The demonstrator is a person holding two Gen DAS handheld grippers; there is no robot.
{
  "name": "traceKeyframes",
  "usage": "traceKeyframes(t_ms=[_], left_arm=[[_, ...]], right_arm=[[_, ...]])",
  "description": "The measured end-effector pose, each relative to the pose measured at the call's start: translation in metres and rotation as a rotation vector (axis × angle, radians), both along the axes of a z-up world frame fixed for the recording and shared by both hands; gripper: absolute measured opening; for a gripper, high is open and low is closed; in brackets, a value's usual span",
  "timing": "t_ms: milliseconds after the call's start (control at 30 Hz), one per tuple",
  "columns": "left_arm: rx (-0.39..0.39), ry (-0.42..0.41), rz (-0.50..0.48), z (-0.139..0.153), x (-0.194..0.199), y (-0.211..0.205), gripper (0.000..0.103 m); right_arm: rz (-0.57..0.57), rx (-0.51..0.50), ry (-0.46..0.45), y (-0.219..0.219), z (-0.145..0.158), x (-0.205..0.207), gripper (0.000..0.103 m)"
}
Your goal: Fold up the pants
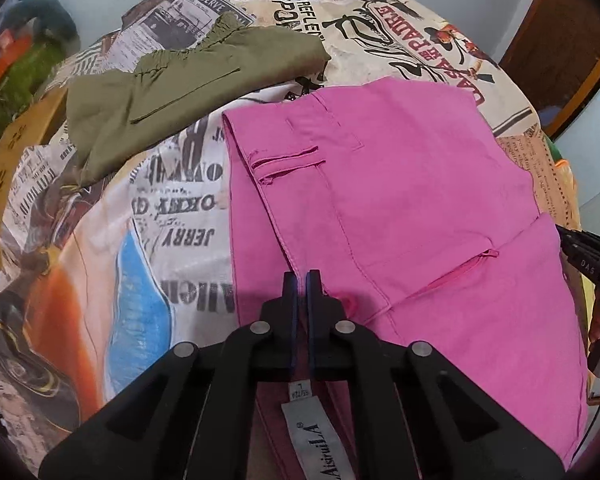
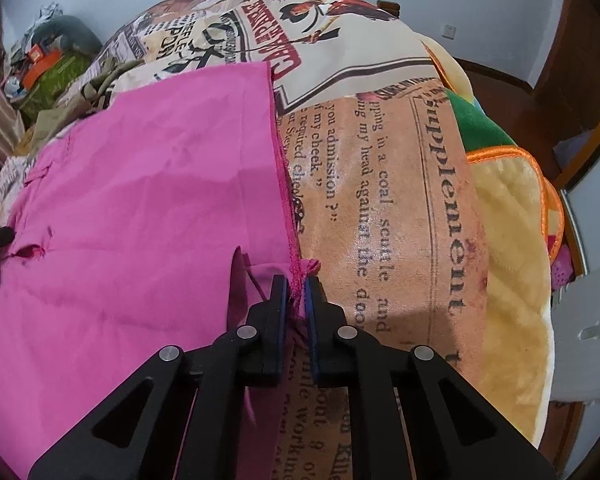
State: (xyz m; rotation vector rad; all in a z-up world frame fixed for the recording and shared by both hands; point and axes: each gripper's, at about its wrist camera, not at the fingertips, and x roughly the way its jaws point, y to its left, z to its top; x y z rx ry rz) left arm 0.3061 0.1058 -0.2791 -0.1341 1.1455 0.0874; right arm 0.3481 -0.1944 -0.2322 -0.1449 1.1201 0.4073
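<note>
The pink pants (image 1: pixel 400 208) lie spread on a newspaper-print bedspread (image 1: pixel 172 216), partly folded over themselves. My left gripper (image 1: pixel 302 280) is shut on the pants' near edge at the waistband; a white label (image 1: pixel 316 436) shows under the fingers. In the right wrist view the pink pants (image 2: pixel 140 208) fill the left half. My right gripper (image 2: pixel 296 286) is shut on the stitched hem at the pants' right near corner. The right gripper (image 1: pixel 592 264) also shows at the right edge of the left wrist view.
Olive green pants (image 1: pixel 172 92) lie folded at the far left of the bed. A yellow blanket with orange trim (image 2: pixel 512 232) hangs off the bed's right side. Clutter (image 2: pixel 40 64) sits at the far left. A wooden door (image 1: pixel 560 40) stands at the far right.
</note>
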Motion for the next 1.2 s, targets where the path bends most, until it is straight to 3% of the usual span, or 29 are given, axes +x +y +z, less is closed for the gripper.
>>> traceKeyframes(t_ms=[100,267,333,467,633,767,867,1200], left_arm=[[0.017,-0.001,-0.005,0.000,0.001,-0.003,0.005],[-0.011,-0.008,-0.022,-0.001,0.000,0.000,0.007],[-0.020,-0.006,-0.023,0.002,-0.002,0.003,0.015],[-0.026,-0.019,-0.035,0.018,-0.007,0.012,0.018],[0.002,-0.104,-0.020,0.047,-0.003,0.029,0.049],[0.006,-0.136,-0.007,0.056,0.013,0.041,0.050],[-0.002,-0.125,0.006,0.049,0.030,0.048,0.050],[-0.057,-0.073,0.016,0.013,0.073,0.060,0.050]], right_arm=[[0.032,-0.060,-0.017,0.007,0.001,-0.002,0.007],[0.027,-0.056,-0.006,0.008,-0.001,0.001,0.007],[0.009,-0.043,0.009,0.005,0.002,0.003,0.009],[-0.033,-0.039,0.034,-0.003,0.013,0.007,0.020],[-0.056,0.038,-0.052,-0.014,0.052,0.010,0.040],[-0.036,0.067,-0.134,-0.006,0.081,0.018,0.043],[-0.023,0.071,-0.166,0.005,0.087,0.029,0.052],[0.039,0.049,-0.120,0.039,0.057,0.070,0.054]])
